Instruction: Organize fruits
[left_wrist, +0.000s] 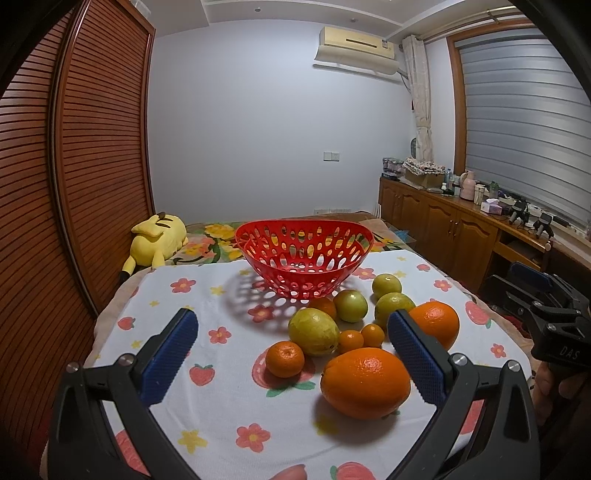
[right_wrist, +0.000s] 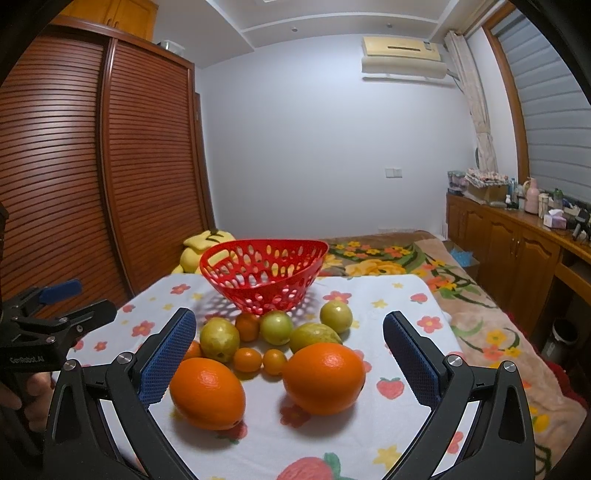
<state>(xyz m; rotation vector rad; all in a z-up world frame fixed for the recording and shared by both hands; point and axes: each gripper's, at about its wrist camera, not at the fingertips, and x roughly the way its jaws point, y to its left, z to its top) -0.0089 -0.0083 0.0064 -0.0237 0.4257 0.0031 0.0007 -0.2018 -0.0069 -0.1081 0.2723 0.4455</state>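
A red perforated basket (left_wrist: 303, 258) (right_wrist: 263, 271) stands empty at the far side of the flowered cloth. In front of it lies a cluster of fruit: two big oranges (left_wrist: 365, 382) (right_wrist: 324, 376), a second big orange (right_wrist: 207, 393) (left_wrist: 436, 323), several small mandarins (left_wrist: 285, 359) (right_wrist: 247, 359) and several yellow-green fruits (left_wrist: 313, 331) (right_wrist: 219, 339). My left gripper (left_wrist: 291, 354) is open, low over the cloth, with the fruit ahead of and between its blue pads. My right gripper (right_wrist: 290, 356) is open too, both big oranges lying between its fingers.
The cloth (left_wrist: 221, 424) covers a small table. A yellow plush toy (left_wrist: 157, 236) lies on the flowered bed behind it. A slatted wooden wardrobe (left_wrist: 74, 184) stands left, a cluttered wooden cabinet (left_wrist: 461, 225) right. A hand holds the other gripper's body (left_wrist: 554, 332).
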